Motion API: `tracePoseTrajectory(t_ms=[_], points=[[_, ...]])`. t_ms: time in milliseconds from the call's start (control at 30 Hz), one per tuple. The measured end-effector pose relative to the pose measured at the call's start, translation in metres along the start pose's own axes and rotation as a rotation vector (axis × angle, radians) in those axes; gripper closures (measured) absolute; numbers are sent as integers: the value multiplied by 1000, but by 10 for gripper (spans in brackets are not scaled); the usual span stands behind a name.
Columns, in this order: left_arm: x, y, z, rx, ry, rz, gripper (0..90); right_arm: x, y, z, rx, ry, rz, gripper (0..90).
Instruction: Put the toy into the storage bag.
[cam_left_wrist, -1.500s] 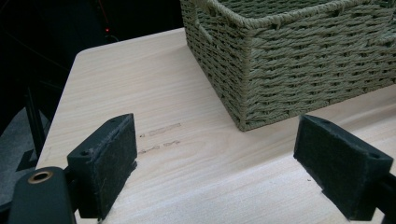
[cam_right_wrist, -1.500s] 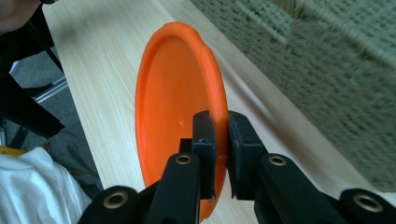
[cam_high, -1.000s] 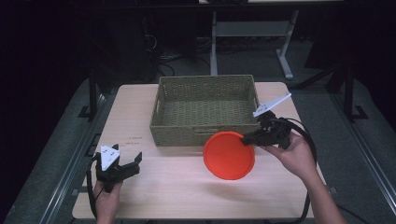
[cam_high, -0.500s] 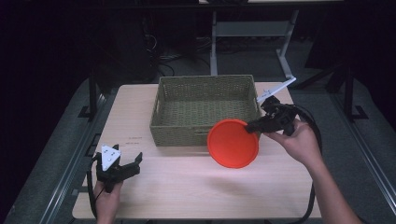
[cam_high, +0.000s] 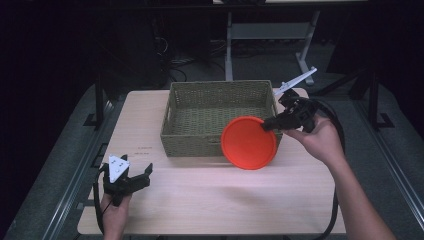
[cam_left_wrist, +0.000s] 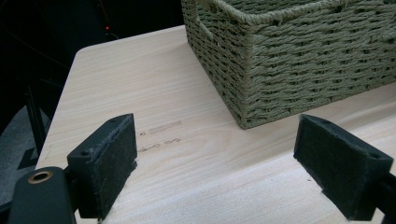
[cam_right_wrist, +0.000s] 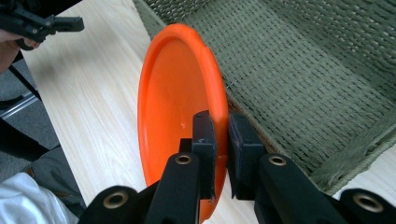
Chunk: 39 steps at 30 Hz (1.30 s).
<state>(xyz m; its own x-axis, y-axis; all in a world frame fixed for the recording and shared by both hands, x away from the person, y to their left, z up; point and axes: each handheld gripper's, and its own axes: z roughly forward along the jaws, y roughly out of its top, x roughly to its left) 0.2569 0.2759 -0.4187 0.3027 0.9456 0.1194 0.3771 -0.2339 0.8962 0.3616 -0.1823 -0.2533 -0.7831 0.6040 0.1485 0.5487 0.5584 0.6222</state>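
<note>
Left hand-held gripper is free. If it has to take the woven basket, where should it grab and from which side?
Grip the woven basket at its top rim, coming down from above at the near left corner: the wall is thin there, the body probably too wide for the open left hand-held gripper.

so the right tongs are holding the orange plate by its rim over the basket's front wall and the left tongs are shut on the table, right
Not quite: the left tongs are open, pads wide apart with nothing between them, as the left gripper view shows. The right tongs do hold the orange plate by its rim at the basket front wall.

No text, label, brand, number or sign can be read anywhere; the faint dark marks on the pale wooden table (cam_left_wrist: 159, 135) near its left edge are too blurred to make out.
</note>
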Motion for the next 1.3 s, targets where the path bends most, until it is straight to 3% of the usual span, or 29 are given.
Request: tracePoseTrajectory(t_ms=[833, 1300], points=[[1, 0, 0, -4, -2, -8, 128, -26, 34, -7, -18, -35, 65, 821], [1, 0, 0, -6, -4, -8, 128, -42, 61, -1, -10, -62, 104, 821]])
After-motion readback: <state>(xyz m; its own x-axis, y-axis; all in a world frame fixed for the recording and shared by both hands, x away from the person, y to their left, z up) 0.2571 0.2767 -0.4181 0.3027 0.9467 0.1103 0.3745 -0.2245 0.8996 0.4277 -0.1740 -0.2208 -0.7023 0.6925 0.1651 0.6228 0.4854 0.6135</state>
